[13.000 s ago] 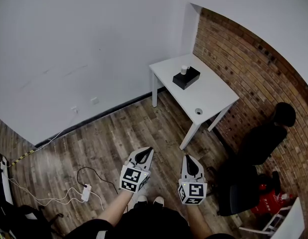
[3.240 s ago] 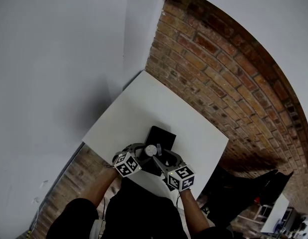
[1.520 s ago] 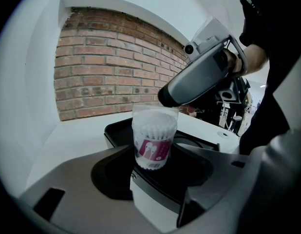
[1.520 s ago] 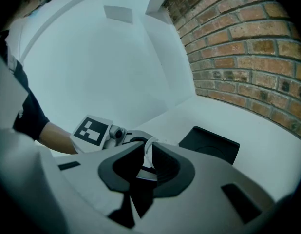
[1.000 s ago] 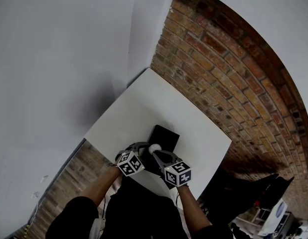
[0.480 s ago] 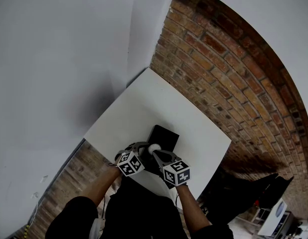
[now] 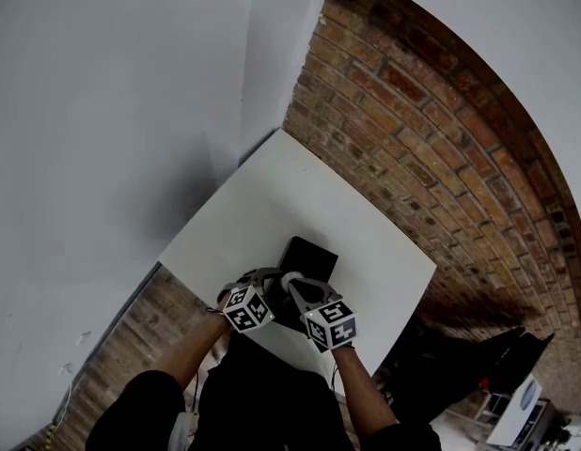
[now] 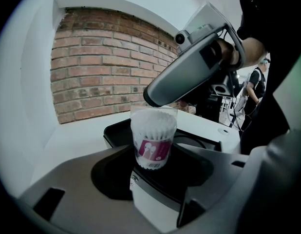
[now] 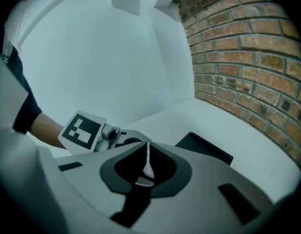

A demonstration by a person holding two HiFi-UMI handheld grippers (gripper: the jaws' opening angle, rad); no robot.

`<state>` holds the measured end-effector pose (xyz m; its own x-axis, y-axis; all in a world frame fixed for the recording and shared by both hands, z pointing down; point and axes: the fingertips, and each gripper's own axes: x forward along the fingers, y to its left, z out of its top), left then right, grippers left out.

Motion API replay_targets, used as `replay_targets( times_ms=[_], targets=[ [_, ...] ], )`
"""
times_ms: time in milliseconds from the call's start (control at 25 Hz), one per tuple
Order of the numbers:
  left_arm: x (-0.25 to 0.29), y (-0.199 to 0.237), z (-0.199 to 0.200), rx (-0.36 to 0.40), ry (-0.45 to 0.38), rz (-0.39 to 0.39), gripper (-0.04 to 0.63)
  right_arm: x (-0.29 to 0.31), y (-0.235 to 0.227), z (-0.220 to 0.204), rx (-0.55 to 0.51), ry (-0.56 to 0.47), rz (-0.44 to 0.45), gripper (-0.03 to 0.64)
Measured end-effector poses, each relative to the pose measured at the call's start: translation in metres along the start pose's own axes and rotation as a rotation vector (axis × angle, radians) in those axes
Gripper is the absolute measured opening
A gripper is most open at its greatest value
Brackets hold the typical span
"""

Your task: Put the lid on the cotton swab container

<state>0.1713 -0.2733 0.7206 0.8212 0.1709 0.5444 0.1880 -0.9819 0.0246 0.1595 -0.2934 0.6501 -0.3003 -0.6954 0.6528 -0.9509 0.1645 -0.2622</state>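
The white table [image 7: 272,195] sat in the corner against the brick wall [image 7: 441,139], framed just as it had been half a second before. The black box [image 7: 315,250] lay on it near the front edge, unmoved. My left gripper [image 7: 270,275] kept its place, jaws set wide and pressing the sides of the cotton swab container [image 8: 154,140], which stood upright between them just in front of the box. My right gripper [image 7: 290,281] had just been closing, and its jaws were pinched nearly together on the thin clear lid [image 9: 147,161], held edge-on. Its tip hung directly over the container. In the head view, the white round top that had shown between the two tips a moment earlier was now covered by that tip.
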Motion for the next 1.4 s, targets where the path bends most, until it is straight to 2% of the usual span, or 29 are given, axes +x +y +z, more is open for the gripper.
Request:
replay_targets(
  times_ms=[480,640,960,1080,1400],
  targets=[
    [0.0,-0.001,0.0,0.008,-0.001,0.0,0.247,0.005,0.001,-0.005,-0.001,0.03,0.003,0.032],
    [0.001,-0.001,0.001,0.01,0.001,-0.003,0.247,0.009,-0.001,-0.009,-0.01,0.044,-0.022,0.026],
    [0.002,-0.001,0.0,0.011,0.004,-0.001,0.247,0.008,-0.003,-0.008,0.028,0.001,-0.04,0.021],
    [0.002,-0.001,0.0,0.012,0.008,0.0,0.247,0.008,-0.002,-0.009,0.005,0.007,-0.05,0.021],
    [-0.008,0.002,-0.003,-0.026,0.004,0.047,0.247,0.009,-0.002,-0.007,0.0,0.006,-0.048,0.021]
  ],
)
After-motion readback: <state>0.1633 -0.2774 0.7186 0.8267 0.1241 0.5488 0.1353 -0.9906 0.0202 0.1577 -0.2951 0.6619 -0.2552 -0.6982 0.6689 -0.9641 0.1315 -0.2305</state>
